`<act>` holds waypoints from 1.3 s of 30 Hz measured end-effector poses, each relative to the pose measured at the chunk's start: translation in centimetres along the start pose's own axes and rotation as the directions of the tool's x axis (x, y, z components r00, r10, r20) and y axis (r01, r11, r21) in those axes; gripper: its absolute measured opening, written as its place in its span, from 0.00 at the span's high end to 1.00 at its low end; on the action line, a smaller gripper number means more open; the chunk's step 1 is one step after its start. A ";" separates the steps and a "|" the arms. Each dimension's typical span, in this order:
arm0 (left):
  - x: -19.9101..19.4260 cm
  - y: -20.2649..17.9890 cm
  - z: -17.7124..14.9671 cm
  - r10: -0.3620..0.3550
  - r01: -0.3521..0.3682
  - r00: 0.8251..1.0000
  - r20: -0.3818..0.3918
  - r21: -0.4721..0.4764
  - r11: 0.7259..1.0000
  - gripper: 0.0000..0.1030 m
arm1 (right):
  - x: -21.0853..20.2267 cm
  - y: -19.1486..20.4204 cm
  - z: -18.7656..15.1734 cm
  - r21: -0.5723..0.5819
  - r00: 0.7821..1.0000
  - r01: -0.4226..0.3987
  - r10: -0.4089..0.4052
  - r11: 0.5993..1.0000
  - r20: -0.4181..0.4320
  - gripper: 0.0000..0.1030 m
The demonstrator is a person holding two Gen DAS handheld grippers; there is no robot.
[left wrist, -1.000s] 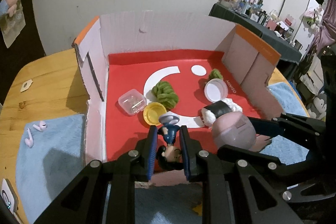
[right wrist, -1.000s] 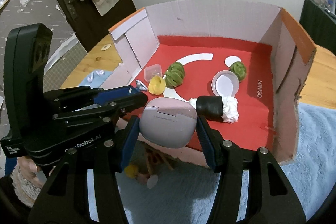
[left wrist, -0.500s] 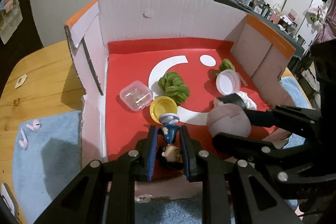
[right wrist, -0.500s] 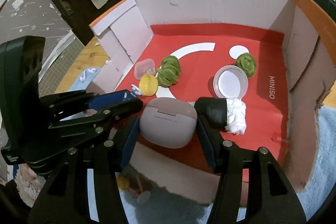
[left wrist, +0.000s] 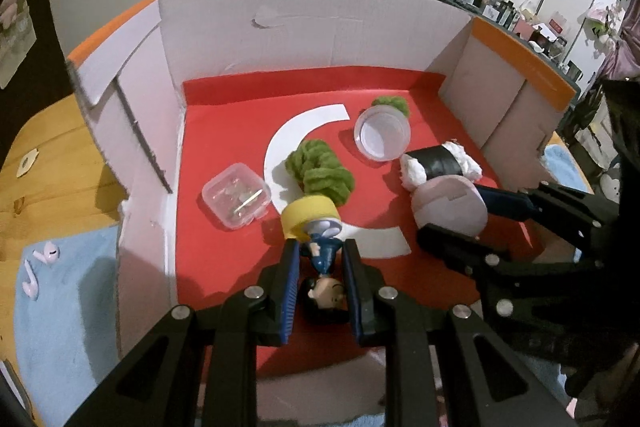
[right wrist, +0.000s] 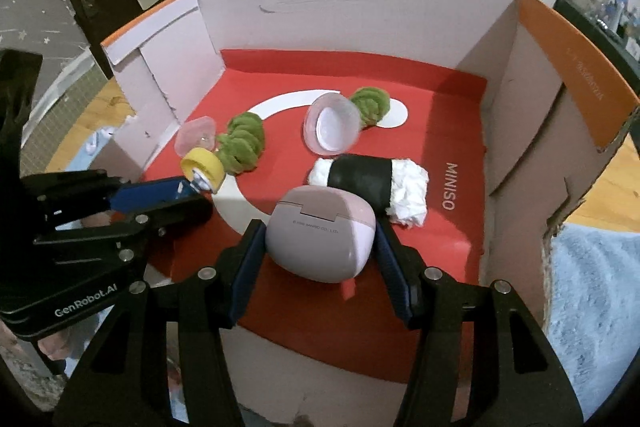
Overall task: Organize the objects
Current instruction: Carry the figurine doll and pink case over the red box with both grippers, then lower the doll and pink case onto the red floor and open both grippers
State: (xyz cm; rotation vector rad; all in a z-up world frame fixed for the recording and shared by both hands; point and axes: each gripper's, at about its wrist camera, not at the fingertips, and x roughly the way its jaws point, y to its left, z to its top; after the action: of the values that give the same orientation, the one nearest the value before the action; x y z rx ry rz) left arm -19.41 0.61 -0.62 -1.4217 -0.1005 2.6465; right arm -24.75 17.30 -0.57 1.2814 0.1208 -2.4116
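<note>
The small figurine (left wrist: 323,269) is clamped in the left gripper (left wrist: 319,259) over the near part of the red box (left wrist: 224,259) floor. To its right, the right gripper (right wrist: 320,239) grips a pink earbud case (right wrist: 320,233), touching a sushi-shaped toy (right wrist: 368,183).

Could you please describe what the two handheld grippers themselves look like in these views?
Both are matte black plastic tools. The left gripper and the right gripper each have two flat fingers lined with ribbed blue pads, joined by angular black linkage bars with round silver bolts. White "GenRobot.AI" lettering marks the left one's side. No cables or sleeves are visible.
</note>
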 end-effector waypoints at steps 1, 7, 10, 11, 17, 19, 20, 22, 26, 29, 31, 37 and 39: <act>0.1 0.0 0.1 0.003 -0.003 1.000 0.001 0.000 1.000 0.79 | 0.0 0.0 0.0 -0.001 1.000 0.002 -0.002 1.000 0.001 0.48; 0.3 -0.1 0.3 0.024 -0.024 1.000 0.015 -0.006 1.000 0.79 | -0.1 0.0 -0.3 -0.006 1.000 -0.001 0.001 1.000 0.006 0.48; 0.3 -0.1 0.2 0.026 -0.026 0.999 0.022 -0.012 1.000 0.78 | 0.0 0.0 -0.4 -0.008 1.000 -0.008 0.008 1.000 0.007 0.48; 0.3 0.0 0.2 0.028 -0.028 0.999 0.025 -0.014 1.000 0.78 | -0.1 -0.1 -0.4 -0.008 1.000 -0.009 0.009 1.000 0.008 0.48; 0.3 0.1 0.1 0.027 -0.027 0.999 0.036 -0.015 1.000 0.78 | 0.0 0.2 -0.4 -0.010 1.000 -0.006 0.006 1.000 0.007 0.48; 0.3 0.2 0.2 0.021 -0.020 0.999 0.036 -0.021 1.000 0.78 | 0.0 0.2 -0.5 -0.006 1.000 -0.010 0.010 1.000 0.010 0.48; 0.3 0.3 0.1 0.018 -0.018 0.999 0.037 -0.023 1.000 0.78 | 0.1 0.2 -0.4 -0.004 1.000 -0.011 0.011 1.000 0.011 0.48; 0.3 0.3 0.1 0.016 -0.015 0.999 0.039 -0.023 1.000 0.78 | 0.1 0.1 -0.4 0.000 1.000 -0.015 0.015 1.000 0.013 0.48; 0.3 0.3 0.1 0.014 -0.013 0.999 0.046 -0.024 1.000 0.78 | 0.3 0.0 -0.3 0.014 0.999 -0.031 0.031 0.999 0.019 0.47; 0.3 0.3 0.1 0.016 -0.015 0.999 0.049 -0.025 1.000 0.78 | 0.1 0.0 -0.3 0.017 0.999 -0.039 0.038 0.999 0.022 0.47; 0.3 0.3 0.1 0.017 -0.015 0.999 0.049 -0.025 1.000 0.78 | 0.2 0.0 -0.3 0.020 0.999 -0.047 0.046 0.999 0.024 0.47; 0.3 0.2 0.1 0.018 -0.016 0.999 0.052 -0.021 1.000 0.78 | 0.0 0.2 -0.3 0.020 0.997 -0.066 0.065 0.998 0.034 0.39; 0.3 0.2 0.1 0.018 -0.017 0.998 0.052 -0.022 1.000 0.78 | -0.2 0.3 -0.3 0.019 0.997 -0.068 0.068 0.997 0.039 0.39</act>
State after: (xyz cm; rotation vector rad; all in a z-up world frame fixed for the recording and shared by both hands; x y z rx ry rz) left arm -19.69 0.43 -0.86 -1.3661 -0.1230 2.7052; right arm -24.34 17.19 -0.55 1.2273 0.0413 -2.3838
